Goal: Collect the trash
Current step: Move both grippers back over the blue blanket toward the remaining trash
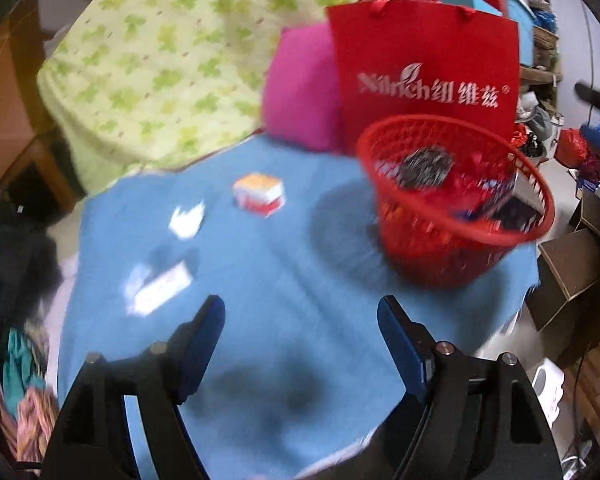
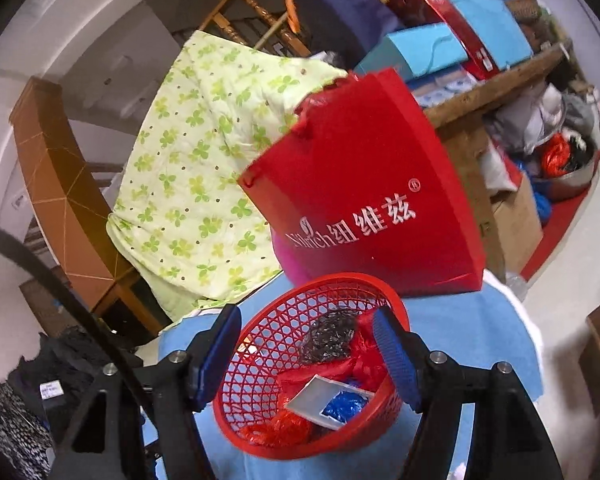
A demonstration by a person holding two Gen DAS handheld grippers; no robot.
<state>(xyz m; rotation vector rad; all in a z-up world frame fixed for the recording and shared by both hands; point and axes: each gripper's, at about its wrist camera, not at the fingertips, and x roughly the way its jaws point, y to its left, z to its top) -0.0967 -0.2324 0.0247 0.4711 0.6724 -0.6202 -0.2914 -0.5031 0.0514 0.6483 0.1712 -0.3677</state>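
A red mesh basket (image 1: 456,216) stands on the blue cloth (image 1: 260,272) at the right, holding dark, red and blue scraps. On the cloth lie a small orange-and-white box (image 1: 259,194), a white scrap (image 1: 188,220) and a white wrapper (image 1: 156,290). My left gripper (image 1: 300,312) is open and empty above the cloth, near its front. My right gripper (image 2: 306,328) is open and empty, hovering just above the basket (image 2: 260,364), where a grey card (image 2: 328,400) and blue foil (image 2: 346,404) lie.
A red paper bag (image 1: 424,72) and a pink cushion (image 1: 300,88) stand behind the basket. A green clover quilt (image 1: 160,64) drapes at the back left. Cardboard boxes (image 1: 572,276) and clutter sit off the cloth's right edge.
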